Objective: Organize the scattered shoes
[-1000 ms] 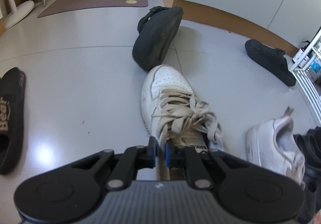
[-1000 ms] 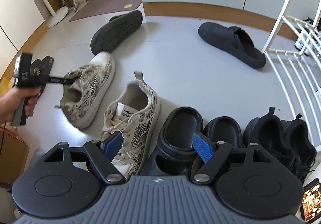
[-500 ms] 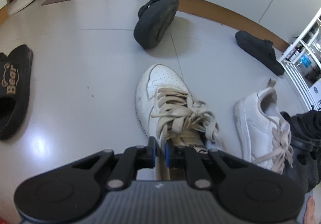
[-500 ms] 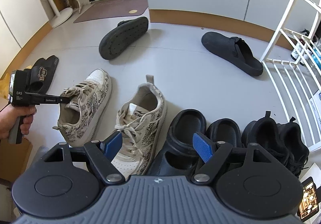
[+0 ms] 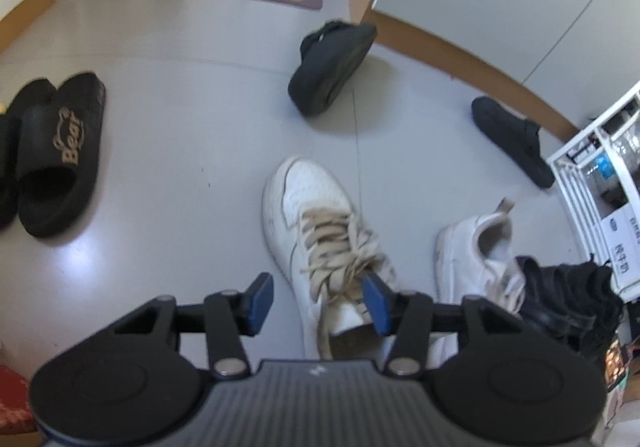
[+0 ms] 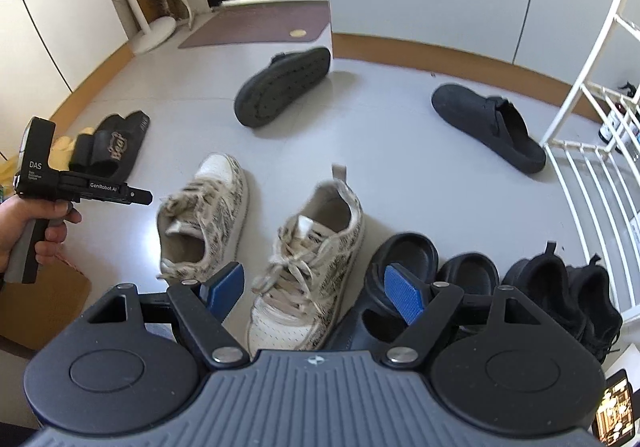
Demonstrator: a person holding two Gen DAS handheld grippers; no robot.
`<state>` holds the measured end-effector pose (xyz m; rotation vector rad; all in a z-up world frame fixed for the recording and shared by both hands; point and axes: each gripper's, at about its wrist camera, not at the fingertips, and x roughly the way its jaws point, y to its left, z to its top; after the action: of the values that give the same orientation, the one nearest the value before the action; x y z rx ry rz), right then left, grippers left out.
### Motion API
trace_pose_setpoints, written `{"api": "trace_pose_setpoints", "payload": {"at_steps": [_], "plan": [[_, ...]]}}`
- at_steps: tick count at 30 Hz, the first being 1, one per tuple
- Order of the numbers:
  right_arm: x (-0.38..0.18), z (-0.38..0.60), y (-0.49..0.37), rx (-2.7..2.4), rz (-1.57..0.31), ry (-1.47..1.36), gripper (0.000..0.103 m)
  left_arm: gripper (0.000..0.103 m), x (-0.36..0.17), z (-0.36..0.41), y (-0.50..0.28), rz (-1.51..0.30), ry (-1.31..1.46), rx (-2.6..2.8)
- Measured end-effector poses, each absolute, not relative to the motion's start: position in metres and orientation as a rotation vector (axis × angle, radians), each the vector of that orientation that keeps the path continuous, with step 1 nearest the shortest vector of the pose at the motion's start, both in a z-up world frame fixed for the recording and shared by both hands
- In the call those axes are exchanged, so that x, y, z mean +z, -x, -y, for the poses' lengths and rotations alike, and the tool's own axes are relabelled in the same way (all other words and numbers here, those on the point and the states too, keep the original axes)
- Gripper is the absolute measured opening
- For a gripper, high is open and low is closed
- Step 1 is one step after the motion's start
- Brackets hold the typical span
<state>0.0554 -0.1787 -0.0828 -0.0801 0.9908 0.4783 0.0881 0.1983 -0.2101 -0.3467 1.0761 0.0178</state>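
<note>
1. Holding my left gripper [image 5: 318, 301] with jaws apart, I saw the white sneaker [image 5: 320, 231] resting on the floor just ahead of them.
2. My right gripper [image 6: 314, 287] also gaped, empty.
3. I judged the sneaker light, soft; its heel collar offered the best grip.

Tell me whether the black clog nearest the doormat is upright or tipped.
Tipped. The black clog lies on its side, studded sole facing the right camera.
</note>
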Motion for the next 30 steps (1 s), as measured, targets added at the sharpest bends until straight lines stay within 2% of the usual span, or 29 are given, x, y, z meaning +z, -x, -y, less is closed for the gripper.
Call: {"api": "trace_pose_setpoints", "payload": {"at_steps": [5,7,10,14,20,24,30], "plan": [[-0.054,0.187,-0.05,0.436,-0.977,0.04,0.082,0.063,-0.181,-0.2,-0.084,-1.061,0.368,0.018],[-0.042,0.191,-0.048,0.414,-0.988,0.018,0.082,0.068,-0.169,-0.201,-0.082,-1.055,0.376,0.018],[-0.024,0.196,-0.046,0.4,-1.013,-0.006,0.082,0.069,-0.155,-0.203,-0.078,-1.057,0.375,0.022],[0.01,0.196,-0.039,0.406,-1.015,0.059,0.082,0.071,-0.14,-0.211,-0.069,-1.046,0.383,0.029],[0.05,0.18,-0.036,0.444,-0.974,0.099,0.088,0.074,-0.118,-0.23,-0.05,-1.001,0.419,0.069],[0.057,0.171,-0.033,0.454,-0.952,0.03,0.088,0.074,-0.11,-0.236,-0.044,-0.993,0.423,0.092],[0.035,0.167,-0.031,0.443,-0.975,-0.074,0.088,0.074,-0.097,-0.232,-0.049,-0.99,0.393,0.101]]}}
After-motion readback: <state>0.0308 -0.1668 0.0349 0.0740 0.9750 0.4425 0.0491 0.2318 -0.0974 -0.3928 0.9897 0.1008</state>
